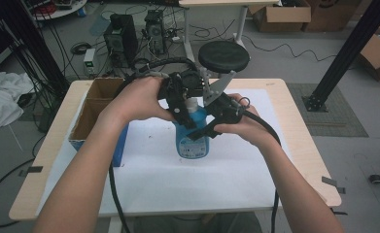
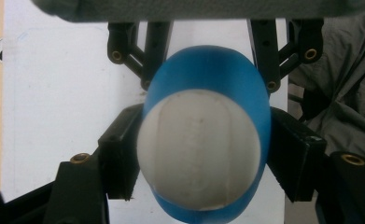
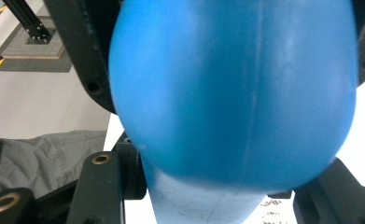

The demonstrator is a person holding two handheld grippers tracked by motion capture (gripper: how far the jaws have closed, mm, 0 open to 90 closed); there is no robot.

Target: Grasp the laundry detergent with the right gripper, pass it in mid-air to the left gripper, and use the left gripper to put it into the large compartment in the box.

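A blue bottle (image 1: 192, 141) with a white cap (image 2: 200, 149) stands upright on the white mat (image 1: 168, 170) at the table's middle. My left gripper (image 1: 185, 112) comes down from above, and in the left gripper view its jaws press on both sides of the bottle's top, so the left gripper (image 2: 203, 161) is shut on it. My right gripper (image 1: 203, 130) reaches in from the right and is shut on the bottle's upper body (image 3: 231, 93). In the right gripper view, the right gripper (image 3: 227, 191) has the blue wall between its jaws. The bottle's label faces the person.
An open cardboard box (image 1: 96, 104) with two compartments sits at the table's left, a blue box (image 1: 121, 143) against its near side. A black stool (image 1: 224, 56) stands behind the table. The mat has bare room in front of the bottle and to its right.
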